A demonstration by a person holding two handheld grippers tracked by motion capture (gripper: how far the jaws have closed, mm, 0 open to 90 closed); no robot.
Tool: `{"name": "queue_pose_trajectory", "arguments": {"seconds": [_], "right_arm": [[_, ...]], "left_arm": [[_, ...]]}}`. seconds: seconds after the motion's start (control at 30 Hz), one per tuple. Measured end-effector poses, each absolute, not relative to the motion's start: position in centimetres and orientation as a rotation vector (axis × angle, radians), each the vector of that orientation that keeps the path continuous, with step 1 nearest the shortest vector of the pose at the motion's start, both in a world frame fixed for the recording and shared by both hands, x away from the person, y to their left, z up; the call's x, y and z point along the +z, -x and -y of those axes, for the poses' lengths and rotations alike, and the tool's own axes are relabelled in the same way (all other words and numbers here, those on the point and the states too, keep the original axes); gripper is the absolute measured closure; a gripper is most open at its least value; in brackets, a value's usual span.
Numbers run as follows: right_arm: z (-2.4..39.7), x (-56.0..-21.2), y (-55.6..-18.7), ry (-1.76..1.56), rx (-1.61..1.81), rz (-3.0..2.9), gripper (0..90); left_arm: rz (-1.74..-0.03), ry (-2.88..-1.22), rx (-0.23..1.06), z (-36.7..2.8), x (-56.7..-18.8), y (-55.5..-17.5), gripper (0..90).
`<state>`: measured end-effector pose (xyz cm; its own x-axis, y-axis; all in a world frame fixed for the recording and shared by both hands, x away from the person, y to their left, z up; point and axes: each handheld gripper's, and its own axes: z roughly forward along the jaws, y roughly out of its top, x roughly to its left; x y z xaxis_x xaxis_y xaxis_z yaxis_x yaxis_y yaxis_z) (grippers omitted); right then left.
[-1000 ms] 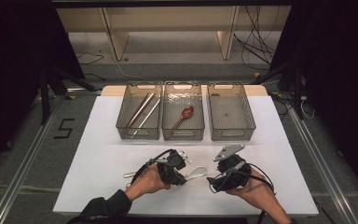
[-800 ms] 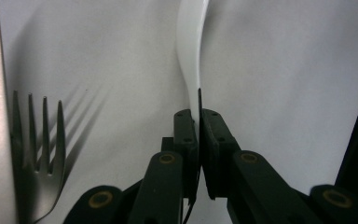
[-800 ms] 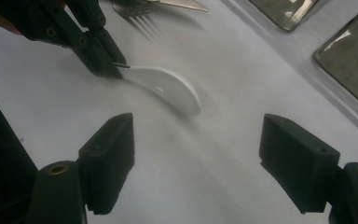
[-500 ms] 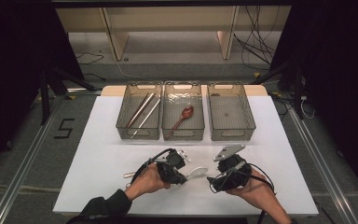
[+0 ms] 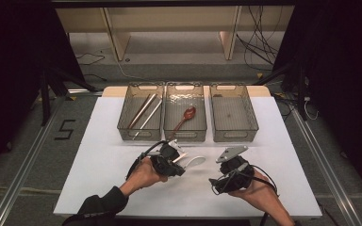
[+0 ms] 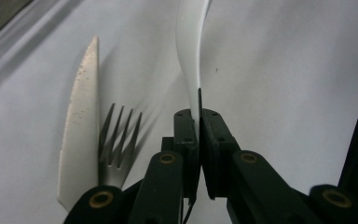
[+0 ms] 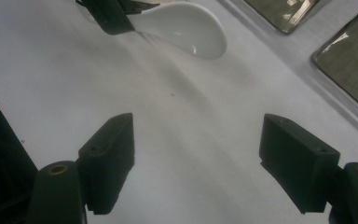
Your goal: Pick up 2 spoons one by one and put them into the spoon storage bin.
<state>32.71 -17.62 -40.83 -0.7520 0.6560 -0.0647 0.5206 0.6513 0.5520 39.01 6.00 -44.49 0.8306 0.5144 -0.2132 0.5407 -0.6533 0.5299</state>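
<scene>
Three clear bins sit in a row at the far side of the white surface [image 5: 99,155]. The left bin [image 5: 141,117] holds long metal utensils, the middle bin [image 5: 185,117] a brown spoon [image 5: 185,116]; the right bin [image 5: 233,117] has nothing I can make out. The left tongs [image 6: 198,116] are clenched on the handle of a white spoon [image 5: 194,161], its bowl pointing toward the right tongs [image 7: 198,158], which stand released, nearby but apart. A fork [image 6: 119,140] and a knife [image 6: 80,126] lie beside the left tongs. A "5" [image 5: 66,129] marks the floor.

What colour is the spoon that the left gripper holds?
White. The spoon shows best in the right gripper view, glossy and plain.
</scene>
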Motion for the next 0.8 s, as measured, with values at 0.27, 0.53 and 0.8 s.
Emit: {"name": "queue_pose_trajectory", "arguments": {"seconds": [0.27, 0.53, 0.8], "right_arm": [[17.6, -40.9, -32.8, -0.948, 0.751, -2.613, 27.4], [17.7, -40.9, -32.8, -0.950, 0.753, -2.612, 27.4], [17.7, -40.8, -32.8, -0.954, 0.755, -2.611, 27.4]], "left_arm": [[-0.785, -2.375, -0.045, -6.7, -43.9, -39.4, 84.9], [-0.790, -2.350, -0.035, -7.2, -43.4, -39.7, 84.9], [-0.811, -2.308, -0.014, -7.7, -42.6, -40.1, 84.9]]}}
